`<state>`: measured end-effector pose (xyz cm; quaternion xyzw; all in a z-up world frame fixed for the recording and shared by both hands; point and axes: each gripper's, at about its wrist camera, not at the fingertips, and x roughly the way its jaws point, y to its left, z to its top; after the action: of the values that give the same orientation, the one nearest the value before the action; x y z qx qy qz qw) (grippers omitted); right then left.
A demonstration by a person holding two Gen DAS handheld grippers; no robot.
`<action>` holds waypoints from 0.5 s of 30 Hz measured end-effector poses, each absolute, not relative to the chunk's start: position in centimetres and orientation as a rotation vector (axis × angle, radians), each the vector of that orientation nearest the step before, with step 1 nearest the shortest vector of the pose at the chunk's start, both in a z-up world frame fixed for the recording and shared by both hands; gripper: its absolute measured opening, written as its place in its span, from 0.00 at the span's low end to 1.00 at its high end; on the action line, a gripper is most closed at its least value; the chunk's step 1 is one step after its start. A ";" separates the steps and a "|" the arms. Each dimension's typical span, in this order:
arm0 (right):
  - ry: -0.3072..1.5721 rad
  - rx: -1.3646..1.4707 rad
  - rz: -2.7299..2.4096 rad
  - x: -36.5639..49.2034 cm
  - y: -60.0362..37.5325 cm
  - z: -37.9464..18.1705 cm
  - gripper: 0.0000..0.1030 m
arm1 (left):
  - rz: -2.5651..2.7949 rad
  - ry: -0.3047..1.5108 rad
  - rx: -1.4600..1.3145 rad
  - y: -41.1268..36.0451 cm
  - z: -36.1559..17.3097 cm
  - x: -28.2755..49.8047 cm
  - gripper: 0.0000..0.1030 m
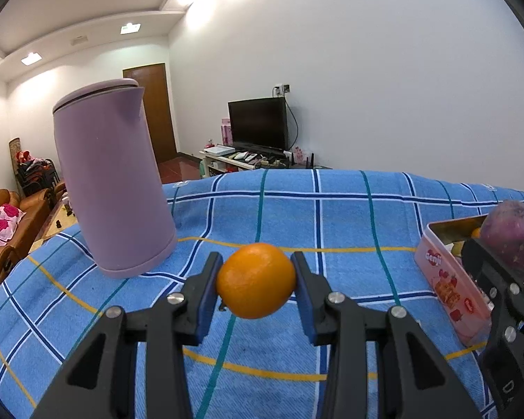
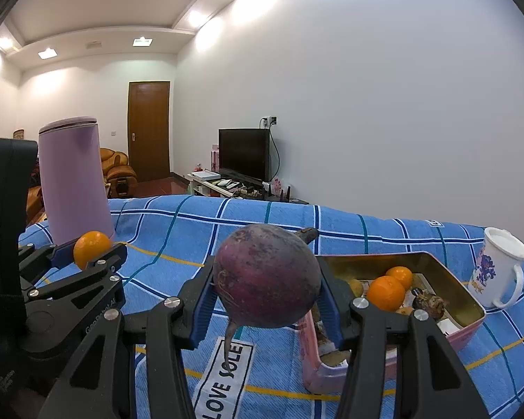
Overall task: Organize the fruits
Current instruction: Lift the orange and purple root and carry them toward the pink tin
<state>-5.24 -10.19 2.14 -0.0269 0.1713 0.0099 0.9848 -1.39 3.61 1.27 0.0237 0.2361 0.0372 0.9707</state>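
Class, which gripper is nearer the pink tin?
Right. The right gripper holds a beet beside the pink tin; the left gripper is farther away, near the purple kettle.

Open blue checked cloth (image 1: 332,216) stretches ahead of both grippers, bare to its far edge. On the left, a tall purple jug (image 1: 111,188) blocks that side. On the right stand a pink tin (image 2: 450,317) — partly filled — and, just beyond it, a white mug (image 2: 496,269), perhaps touching.
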 end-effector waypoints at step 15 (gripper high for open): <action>0.340 -0.059 0.013 -6.0 -10.9 2.2 0.52 | 0.057 0.478 0.052 2.4 1.3 -2.2 0.41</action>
<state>-6.03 -10.85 2.20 -0.0294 0.1693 0.0065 0.9851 -2.22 2.37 1.30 0.0258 0.2365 0.0282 0.9709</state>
